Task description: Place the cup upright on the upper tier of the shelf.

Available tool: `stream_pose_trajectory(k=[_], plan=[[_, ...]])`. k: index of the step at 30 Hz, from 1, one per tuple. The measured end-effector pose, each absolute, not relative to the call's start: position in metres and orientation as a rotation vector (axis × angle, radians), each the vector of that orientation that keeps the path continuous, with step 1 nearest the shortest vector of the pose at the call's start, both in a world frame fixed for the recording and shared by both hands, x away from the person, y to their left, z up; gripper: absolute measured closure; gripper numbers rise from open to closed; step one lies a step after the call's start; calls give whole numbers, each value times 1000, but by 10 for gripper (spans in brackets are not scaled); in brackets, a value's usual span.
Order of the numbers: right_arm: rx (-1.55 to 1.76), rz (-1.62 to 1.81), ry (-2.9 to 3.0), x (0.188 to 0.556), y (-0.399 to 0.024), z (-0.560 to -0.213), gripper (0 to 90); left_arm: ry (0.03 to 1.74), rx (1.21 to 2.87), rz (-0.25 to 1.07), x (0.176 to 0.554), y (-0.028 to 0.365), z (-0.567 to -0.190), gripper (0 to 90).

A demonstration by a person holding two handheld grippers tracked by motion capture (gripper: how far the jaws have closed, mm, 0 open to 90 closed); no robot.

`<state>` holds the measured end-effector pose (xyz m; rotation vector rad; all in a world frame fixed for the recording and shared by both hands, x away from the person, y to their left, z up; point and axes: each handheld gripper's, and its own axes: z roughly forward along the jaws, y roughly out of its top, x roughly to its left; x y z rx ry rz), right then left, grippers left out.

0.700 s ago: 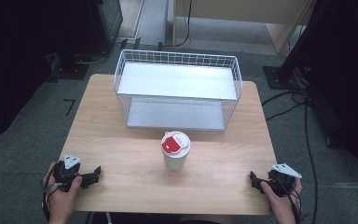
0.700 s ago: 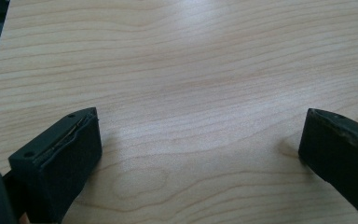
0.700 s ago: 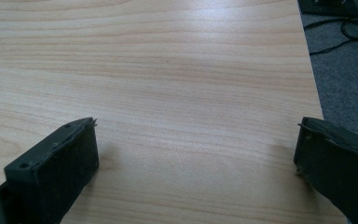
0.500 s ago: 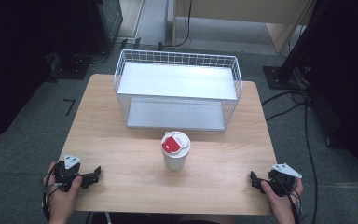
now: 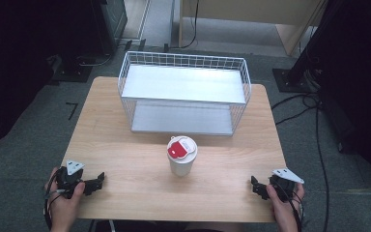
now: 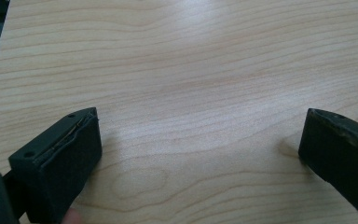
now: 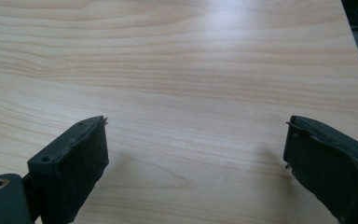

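A white cup (image 5: 181, 160) with a red and white lid stands upright near the middle of the wooden table (image 5: 125, 159). Behind it sits a white wire basket (image 5: 183, 92) with two shelves. My left gripper (image 5: 96, 182) rests at the front left corner, held by a hand, its jaws spread wide over bare wood (image 6: 200, 135). At the front right corner lies my right gripper (image 5: 254, 186), also open, nothing between its black pads (image 7: 81, 158). Both are well away from the cup.
The basket takes up the far half of the table. Dark stands and cables (image 5: 309, 111) lie on the grey floor to the right, and a black stand base (image 5: 72, 72) sits at the far left.
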<state>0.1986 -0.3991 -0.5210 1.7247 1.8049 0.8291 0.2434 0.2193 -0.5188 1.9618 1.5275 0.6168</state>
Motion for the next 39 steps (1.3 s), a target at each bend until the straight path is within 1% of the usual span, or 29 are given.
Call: stream_pose_trajectory(k=[20, 39], plan=[[1566, 969, 1878, 200, -329, -508, 63, 1532, 1957, 618, 245, 218, -519, 0], [1444, 1012, 1969, 202, -276, -503, 63, 1531, 1961, 618, 245, 218, -519, 0]])
